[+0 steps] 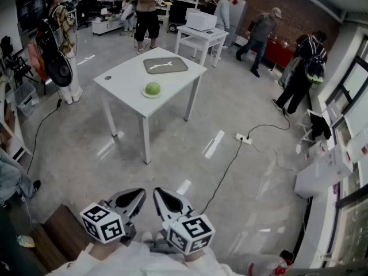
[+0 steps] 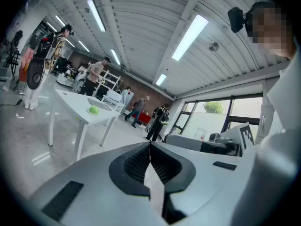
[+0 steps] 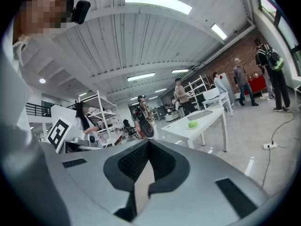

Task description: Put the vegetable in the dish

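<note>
A round green vegetable [image 1: 152, 88] sits on a small pale dish [image 1: 152, 94] near the front edge of a white table [image 1: 123, 79] across the room. It shows small and far off as the vegetable [image 2: 94, 109] in the left gripper view and the vegetable [image 3: 192, 124] in the right gripper view. My left gripper [image 1: 138, 195] and right gripper [image 1: 158, 195] are held close to my body, low in the head view, far from the table. Both are shut with nothing between the jaws.
A grey tray [image 1: 165, 65] with a white object lies at the table's far end. A second white table [image 1: 201, 36] holds a white box. Several people stand around the room. A power strip [image 1: 244, 138] and black cable [image 1: 230, 165] lie on the floor to the right.
</note>
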The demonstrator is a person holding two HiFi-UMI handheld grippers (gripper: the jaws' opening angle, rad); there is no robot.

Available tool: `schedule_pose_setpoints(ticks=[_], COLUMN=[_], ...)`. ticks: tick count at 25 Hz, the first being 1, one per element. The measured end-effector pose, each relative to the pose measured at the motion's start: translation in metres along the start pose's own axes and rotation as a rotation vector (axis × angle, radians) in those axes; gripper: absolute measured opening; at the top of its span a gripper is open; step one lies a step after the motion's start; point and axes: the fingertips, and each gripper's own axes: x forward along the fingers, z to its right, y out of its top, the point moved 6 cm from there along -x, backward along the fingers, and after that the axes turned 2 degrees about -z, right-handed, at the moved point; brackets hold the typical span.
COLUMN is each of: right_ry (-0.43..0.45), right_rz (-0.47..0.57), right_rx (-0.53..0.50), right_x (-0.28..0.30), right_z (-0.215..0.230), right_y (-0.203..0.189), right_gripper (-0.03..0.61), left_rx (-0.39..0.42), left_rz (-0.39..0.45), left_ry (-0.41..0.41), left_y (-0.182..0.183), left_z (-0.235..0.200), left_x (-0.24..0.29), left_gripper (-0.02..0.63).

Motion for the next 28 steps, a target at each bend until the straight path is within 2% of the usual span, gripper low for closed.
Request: schedule_pose_setpoints(ticks=[10,14,17,21,28], right_ry=[0.011,0.036,0.020,0.007,0.005], right_rz=[0.001,0.048,0.057,0.049,0.038], right_rx=[-0.003,0.070,0.083,0.085,0.092], right_x=[0.010,0.009,0.008,-0.001,-0.013], right_z=[0.003,0.010,0.017,0.024,0.042], right_y=[0.006,0.005,0.006,0.008,0.003], right_gripper=[0.012,0.012,0.012,0.012,0.012], left_rx=[0.005,0.010,0.015,0.057,0.000], left_rz=[-0.009,-0.005,0.011,0.011,0.056], left_ry=[0.013,0.004,-0.019,0.028,0.004], left_y=[0.009,0.008,0.012,0.017,0.007], left_z=[-0.008,-0.008,-0.009,-0.009,0.001], left_x=[0.004,0.006,0.007,0.009,0.022], left_gripper=[0.008,0.008,0.008,0.008,0.008])
